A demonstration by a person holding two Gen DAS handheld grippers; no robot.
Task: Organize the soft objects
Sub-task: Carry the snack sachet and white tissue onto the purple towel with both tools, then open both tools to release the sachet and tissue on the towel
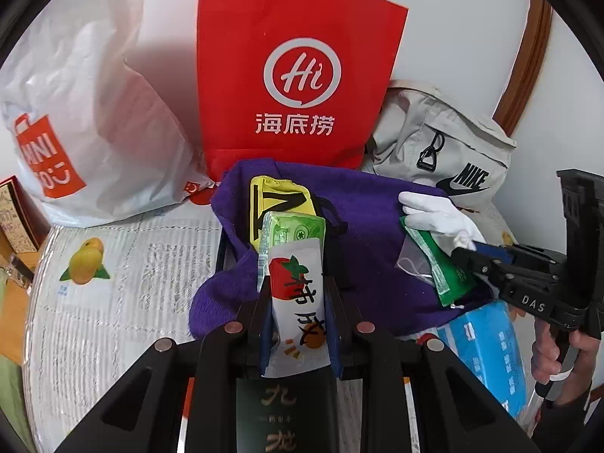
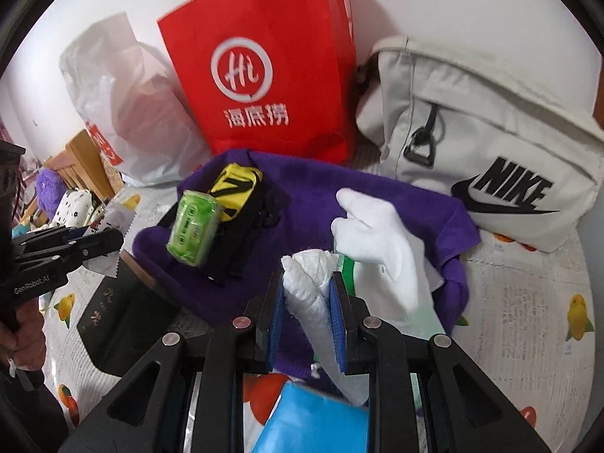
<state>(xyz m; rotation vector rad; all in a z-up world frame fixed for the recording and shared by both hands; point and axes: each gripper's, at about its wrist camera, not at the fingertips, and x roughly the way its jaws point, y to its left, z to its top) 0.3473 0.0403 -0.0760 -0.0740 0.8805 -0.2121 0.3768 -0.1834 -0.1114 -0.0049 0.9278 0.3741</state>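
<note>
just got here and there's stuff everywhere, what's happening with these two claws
A person is sorting soft things with a handheld claw in each hand. The left claw is shut on a white packet printed with a red fruit. The right claw is shut on the cuff of a white glove, held over a purple towel. On the towel lie a green tissue pack and a yellow pouch. A red bag and a Nike bag stand behind.

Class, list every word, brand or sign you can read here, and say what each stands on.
"Hi" and "海底捞": red paper bag.
"NIKE": grey bag.
"MINISO", partly creased: white plastic bag.
"DAS": right gripper.
"GenRobot.AI": left gripper.
Green tissue pack, blue pack: print too small.
</note>
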